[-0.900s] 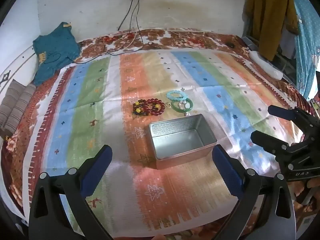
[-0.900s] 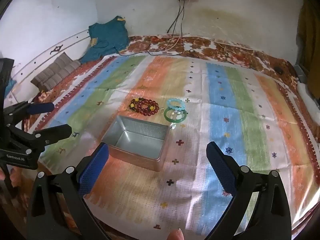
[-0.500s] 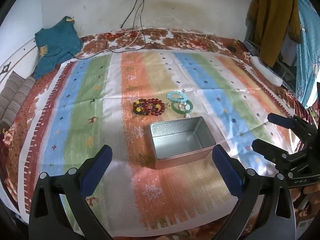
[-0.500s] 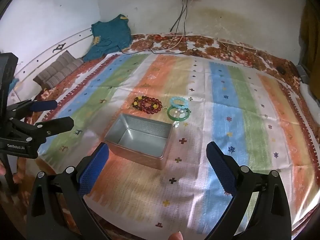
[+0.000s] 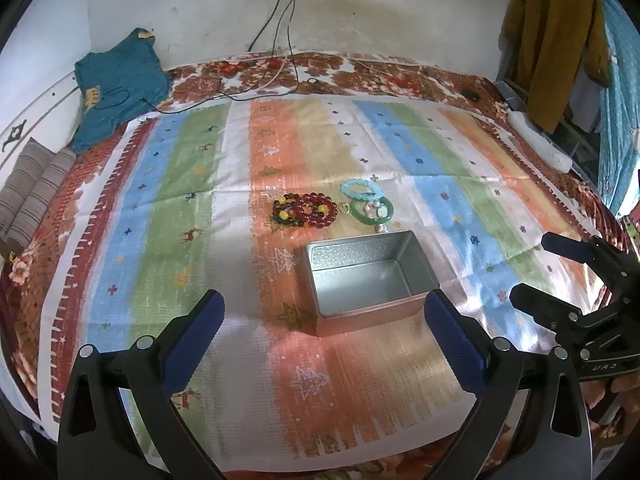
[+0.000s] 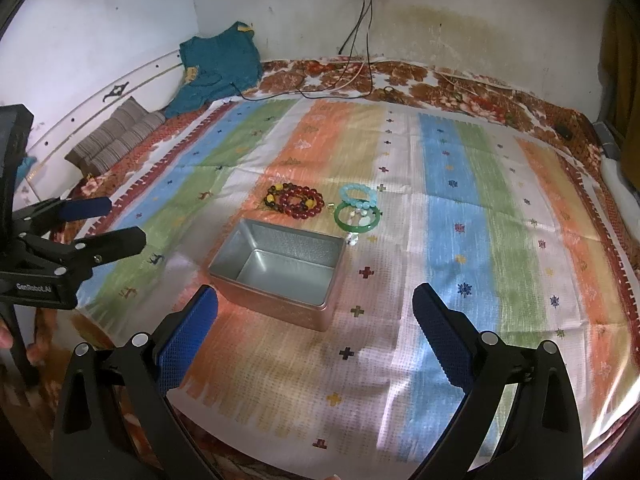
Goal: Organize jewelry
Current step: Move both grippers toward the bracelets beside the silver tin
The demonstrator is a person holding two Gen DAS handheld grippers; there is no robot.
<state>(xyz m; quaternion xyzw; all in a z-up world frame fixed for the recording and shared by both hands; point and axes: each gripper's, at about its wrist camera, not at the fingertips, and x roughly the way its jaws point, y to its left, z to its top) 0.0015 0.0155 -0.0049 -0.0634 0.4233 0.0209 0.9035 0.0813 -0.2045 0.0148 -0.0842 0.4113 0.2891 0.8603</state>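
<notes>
Two hand-held grippers hang over a striped cloth (image 5: pixel 224 184) spread on a bed, both pitched downward, their blue-padded jaws spread wide with nothing between them. The left gripper (image 5: pixel 324 320) frames the near end of an open metal tin (image 5: pixel 370 280); the right gripper (image 6: pixel 316 318) stands over the tin's (image 6: pixel 280 268) near right corner and the bare cloth (image 6: pixel 472 240) to its right. The tin sits empty near the cloth's middle. Just beyond its far rim lies the jewelry: a cluster of dark red and yellow beaded bracelets (image 5: pixel 304 210) on the left, and to the right a pale blue beaded bracelet (image 5: pixel 360 190) overlapping a green bangle (image 5: pixel 372 212), with small white pieces inside and beside the bangle. Wide flat cloth stays open left, right and in front of the tin; a teal garment (image 5: pixel 116 84) and striped cushions (image 5: pixel 32 184) lie at the far left edge, cables (image 5: pixel 280 60) trail along the wall side. Compared with the view a second ago, both cameras sit slightly closer to the tin and jewelry, which have not shifted on the cloth, and the jaws are as wide as before.
</notes>
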